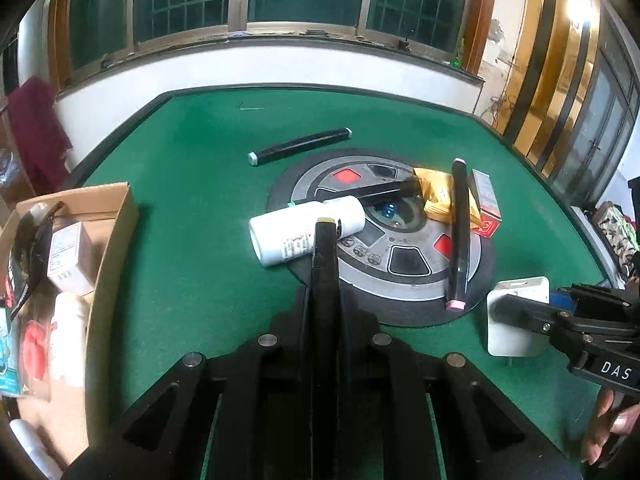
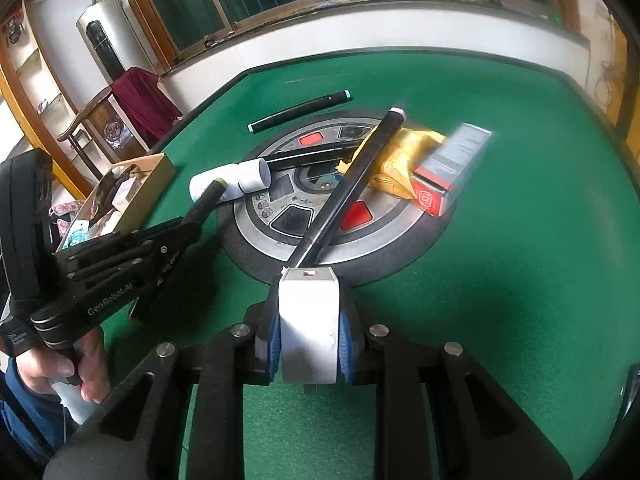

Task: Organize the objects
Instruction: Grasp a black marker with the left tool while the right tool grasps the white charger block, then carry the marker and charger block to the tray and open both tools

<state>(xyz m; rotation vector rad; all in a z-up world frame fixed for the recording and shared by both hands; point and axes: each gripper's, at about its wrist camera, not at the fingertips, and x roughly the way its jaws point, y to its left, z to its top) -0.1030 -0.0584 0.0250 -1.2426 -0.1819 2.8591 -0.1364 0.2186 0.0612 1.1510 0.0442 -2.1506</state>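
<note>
My left gripper (image 1: 326, 300) is shut on a black marker with a yellow-green tip (image 1: 326, 248), which points at a white bottle (image 1: 304, 228) lying on its side. My right gripper (image 2: 308, 328) is shut on a white charger block (image 2: 308, 320); it also shows in the left wrist view (image 1: 518, 320). On the round grey centre panel (image 2: 280, 236) lie a black marker with pink caps (image 2: 352, 184), a yellow snack packet (image 2: 404, 160), a grey and red box (image 2: 448, 172) and a thin black pen (image 2: 312, 154). A black marker with pale green caps (image 1: 300, 146) lies beyond on the green felt.
A cardboard box (image 1: 110, 248) at the table's left edge holds a white box, a white bottle, a red item and packets. The green table (image 2: 520, 280) has a raised dark rim. A chair with a maroon cloth (image 2: 140, 100) stands past the far left corner.
</note>
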